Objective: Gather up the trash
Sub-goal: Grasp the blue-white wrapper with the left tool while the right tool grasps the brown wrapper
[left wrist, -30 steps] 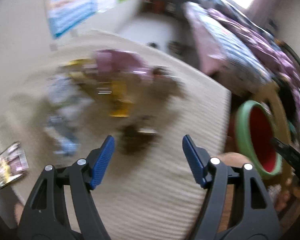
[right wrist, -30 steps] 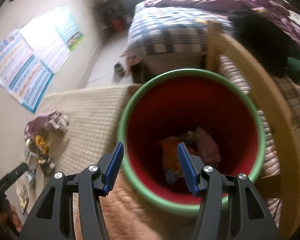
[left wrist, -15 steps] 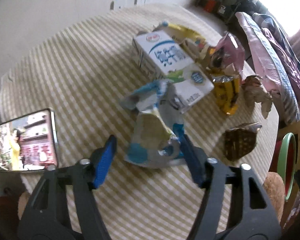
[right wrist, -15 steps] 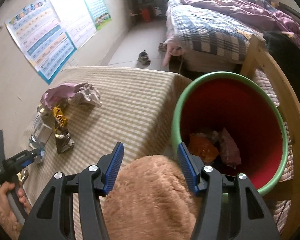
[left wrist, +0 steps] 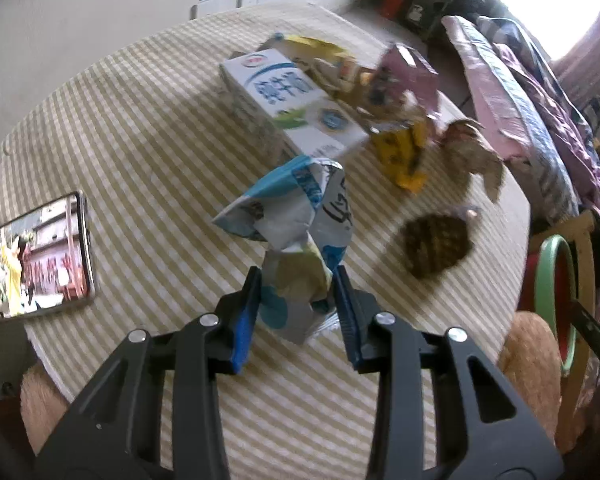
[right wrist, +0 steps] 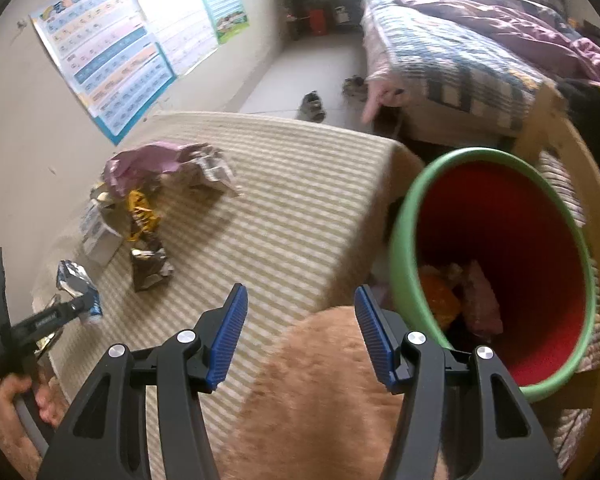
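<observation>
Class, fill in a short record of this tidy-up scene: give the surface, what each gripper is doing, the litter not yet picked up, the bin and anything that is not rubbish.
Surface: table with striped cloth
Left gripper: jaws have just been closing, pads pressing on the crumpled blue-and-white wrapper
Right gripper: open, nothing between its jaws
Litter left on the table: milk carton, pink wrapper, yellow wrapper, dark checked wrapper
Bin: green rim, red inside, beside the table, some trash already in it
Not rubbish: phone, screen lit
</observation>
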`<state>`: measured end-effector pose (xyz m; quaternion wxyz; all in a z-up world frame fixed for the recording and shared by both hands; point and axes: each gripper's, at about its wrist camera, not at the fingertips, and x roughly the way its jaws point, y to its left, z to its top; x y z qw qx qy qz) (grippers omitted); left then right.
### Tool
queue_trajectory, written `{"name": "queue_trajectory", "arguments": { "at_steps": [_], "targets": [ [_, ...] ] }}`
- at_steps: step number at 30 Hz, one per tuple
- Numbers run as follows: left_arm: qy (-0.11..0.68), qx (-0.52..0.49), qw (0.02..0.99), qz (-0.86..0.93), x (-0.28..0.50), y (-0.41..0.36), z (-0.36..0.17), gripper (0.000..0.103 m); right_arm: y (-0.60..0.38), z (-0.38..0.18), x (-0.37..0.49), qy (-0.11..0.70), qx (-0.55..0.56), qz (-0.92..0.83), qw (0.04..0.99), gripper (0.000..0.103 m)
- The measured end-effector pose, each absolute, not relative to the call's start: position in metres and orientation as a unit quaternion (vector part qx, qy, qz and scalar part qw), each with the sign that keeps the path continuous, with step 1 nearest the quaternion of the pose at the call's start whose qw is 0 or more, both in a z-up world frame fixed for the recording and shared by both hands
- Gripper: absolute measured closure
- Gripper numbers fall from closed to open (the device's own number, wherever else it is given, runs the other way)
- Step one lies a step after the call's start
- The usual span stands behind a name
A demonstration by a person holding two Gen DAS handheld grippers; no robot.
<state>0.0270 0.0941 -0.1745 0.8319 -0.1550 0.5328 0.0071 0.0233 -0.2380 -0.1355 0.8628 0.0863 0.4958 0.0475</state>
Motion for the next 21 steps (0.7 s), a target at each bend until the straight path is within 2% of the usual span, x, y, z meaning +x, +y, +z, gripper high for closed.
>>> {"name": "queue_trajectory", "arguments": {
  "at_steps": [11, 21],
  "targets": [
    [0.561, -0.119, 0.818, -0.044, -0.001, 0.051, -0.184, 0.068, -0.141, -0.152, 0.076, 0.515, 0.066, 0.17, 0.837, 0.049],
    [0.574, -0.11, 0.81, -0.038, -0.002, 0.044, -0.191, 0.066, -0.097, -0.189, 0.116, 0.566, 0.062, 0.182, 0.802, 0.047]
  ]
}}
